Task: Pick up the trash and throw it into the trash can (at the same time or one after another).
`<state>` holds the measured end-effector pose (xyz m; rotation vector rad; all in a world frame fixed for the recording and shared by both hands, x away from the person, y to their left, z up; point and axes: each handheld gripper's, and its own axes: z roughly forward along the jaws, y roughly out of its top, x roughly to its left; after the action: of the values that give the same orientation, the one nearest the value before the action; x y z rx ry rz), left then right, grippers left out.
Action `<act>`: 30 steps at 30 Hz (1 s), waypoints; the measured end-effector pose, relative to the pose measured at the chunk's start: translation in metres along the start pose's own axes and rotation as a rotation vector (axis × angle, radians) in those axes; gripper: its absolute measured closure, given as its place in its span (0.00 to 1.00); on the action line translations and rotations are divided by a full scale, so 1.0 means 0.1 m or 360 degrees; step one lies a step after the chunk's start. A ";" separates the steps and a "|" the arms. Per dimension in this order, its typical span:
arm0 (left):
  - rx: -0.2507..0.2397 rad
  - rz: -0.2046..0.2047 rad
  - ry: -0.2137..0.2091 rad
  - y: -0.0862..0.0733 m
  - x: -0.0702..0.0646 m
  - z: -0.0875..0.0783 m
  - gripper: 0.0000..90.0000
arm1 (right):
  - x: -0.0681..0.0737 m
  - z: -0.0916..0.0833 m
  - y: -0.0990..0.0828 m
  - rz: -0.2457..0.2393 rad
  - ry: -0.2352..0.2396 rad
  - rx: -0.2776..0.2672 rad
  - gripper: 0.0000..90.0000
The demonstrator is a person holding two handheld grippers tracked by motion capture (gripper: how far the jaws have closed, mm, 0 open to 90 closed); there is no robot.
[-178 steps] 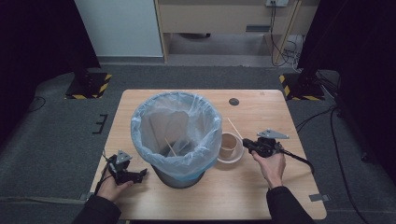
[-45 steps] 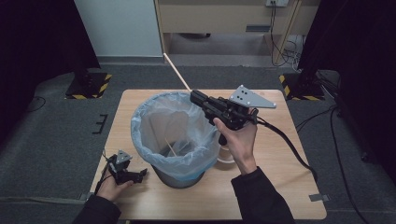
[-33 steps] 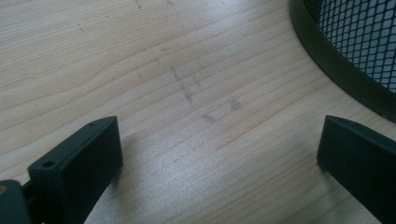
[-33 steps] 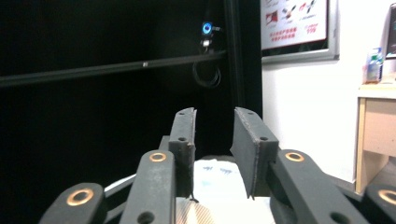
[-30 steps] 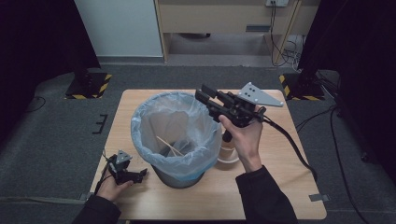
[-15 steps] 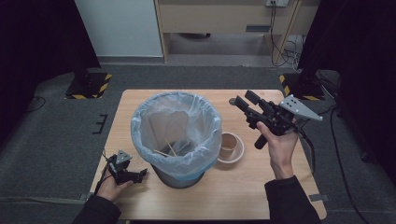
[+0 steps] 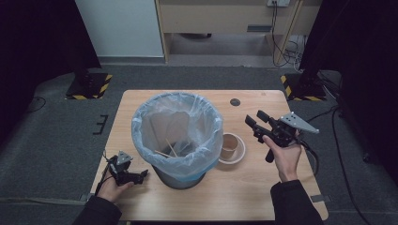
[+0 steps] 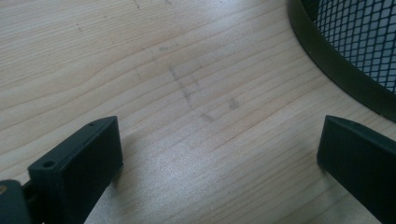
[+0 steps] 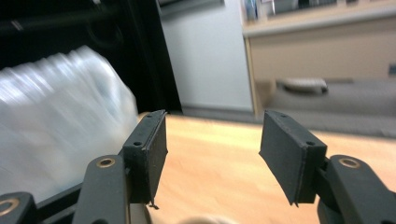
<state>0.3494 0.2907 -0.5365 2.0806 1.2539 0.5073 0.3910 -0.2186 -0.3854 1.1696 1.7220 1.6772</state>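
A black mesh bin [image 7: 178, 176] lined with a pale plastic bag [image 7: 202, 126] stands mid-table, with thin wooden sticks [image 7: 165, 151] lying inside. A brown paper cup [image 7: 230, 146] sits just right of it. My right gripper [image 7: 254, 118] hovers right of the cup, pointing toward the bin. Its jaws have just been opening and stand open with nothing between them [image 9: 212, 135]. The blurred bag [image 9: 51, 126] lies off to their left. My left gripper [image 7: 142, 174] rests low at the bin's left foot, open and empty [image 8: 219, 154], with the bin's mesh wall [image 8: 359, 42] close by.
The wooden table [image 7: 263, 197] has a small dark round mark [image 7: 234, 101] at its far side. Grey carpet surrounds it, with black stands and yellow-striped bases [image 7: 89, 86] at the back corners and cables [image 7: 291, 51] at the far right.
The right hand has swung from above the bin to the right and down beside the cup. The long stick it held is gone and its jaws are wider. The left hand stayed still.
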 end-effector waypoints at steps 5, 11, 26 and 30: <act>0.0000 0.0000 -0.0001 0.00 0.00 0.00 0.00 | -0.12 0.18 -0.33 -0.0015 -0.0083 0.0205 0.46; 0.0000 0.0002 -0.0002 0.00 0.00 0.00 0.00 | -0.19 0.33 -0.62 -0.0070 -0.0129 0.0411 0.46; 0.0001 0.0002 -0.0002 0.00 0.00 0.00 0.00 | -0.12 0.51 -0.88 -0.0059 -0.0063 0.0621 0.64; 0.0000 0.0002 -0.0003 0.00 0.00 0.00 0.00 | -0.11 0.51 -0.89 -0.0039 -0.0052 0.0646 0.69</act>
<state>0.3494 0.2908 -0.5365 2.0815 1.2517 0.5060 0.4155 -0.1891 -0.4805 1.3313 2.1095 1.3192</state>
